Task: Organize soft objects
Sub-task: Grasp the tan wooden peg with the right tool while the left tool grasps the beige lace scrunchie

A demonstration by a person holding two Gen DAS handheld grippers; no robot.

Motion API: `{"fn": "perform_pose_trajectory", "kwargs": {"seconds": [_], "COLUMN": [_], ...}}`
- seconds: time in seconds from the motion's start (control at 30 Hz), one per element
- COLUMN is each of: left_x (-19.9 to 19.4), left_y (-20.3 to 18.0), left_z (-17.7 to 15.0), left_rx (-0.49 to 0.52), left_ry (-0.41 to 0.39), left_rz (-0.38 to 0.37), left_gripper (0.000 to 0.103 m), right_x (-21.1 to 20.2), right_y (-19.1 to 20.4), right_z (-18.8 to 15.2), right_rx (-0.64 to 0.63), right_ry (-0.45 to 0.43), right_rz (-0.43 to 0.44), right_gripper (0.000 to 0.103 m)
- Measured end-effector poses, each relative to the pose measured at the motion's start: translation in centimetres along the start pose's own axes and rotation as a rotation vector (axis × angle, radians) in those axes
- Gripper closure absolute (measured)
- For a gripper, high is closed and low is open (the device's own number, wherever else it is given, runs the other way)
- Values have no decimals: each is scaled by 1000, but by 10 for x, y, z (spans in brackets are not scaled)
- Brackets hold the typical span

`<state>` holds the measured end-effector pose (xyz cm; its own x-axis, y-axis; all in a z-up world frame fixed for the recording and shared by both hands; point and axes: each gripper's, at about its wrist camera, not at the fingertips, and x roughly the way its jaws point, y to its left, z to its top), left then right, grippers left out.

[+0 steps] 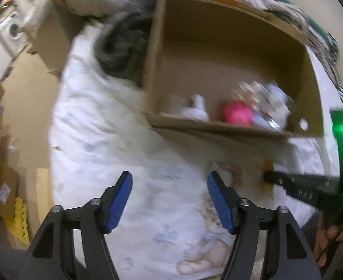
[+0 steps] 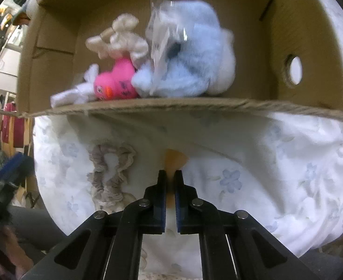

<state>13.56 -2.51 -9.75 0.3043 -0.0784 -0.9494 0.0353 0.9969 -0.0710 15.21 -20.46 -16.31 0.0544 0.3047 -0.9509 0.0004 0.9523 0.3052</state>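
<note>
Now, tan piece: lying on the floral bedding, just near of the cardboard box.
Right gripper: fingers pinching narrowly on it, piece sticking out toward the box.
Left gripper: hanging wide and empty, further left.

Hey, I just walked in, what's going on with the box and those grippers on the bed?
A person is sorting soft toys into a cardboard box on a floral bedsheet. A pink plush, a light blue plush and a cream one already lie inside. The right gripper is pinched on a small orange piece in front of the box. The left gripper hangs open and empty. A grey scrunchie lies on the sheet.
</note>
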Motion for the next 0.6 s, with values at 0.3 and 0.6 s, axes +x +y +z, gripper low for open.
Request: {"fn": "perform_pose_trajectory", "kwargs": {"seconds": [0.3,0.6], "left_x": [50,78], "left_y": [-49,-77], "left_z": [-11,-11], "left_rx": [128,219], "left_ry": [134,191], "left_rz": [-97,-55], "left_gripper": [31,31], "right_x": [-31,-38], "right_y": [-15,-28], "right_z": [-15,-12], "right_rx": [21,30], "right_ry": [-77,-92], "right_rz": [31,21], "right_gripper": [95,95]}}
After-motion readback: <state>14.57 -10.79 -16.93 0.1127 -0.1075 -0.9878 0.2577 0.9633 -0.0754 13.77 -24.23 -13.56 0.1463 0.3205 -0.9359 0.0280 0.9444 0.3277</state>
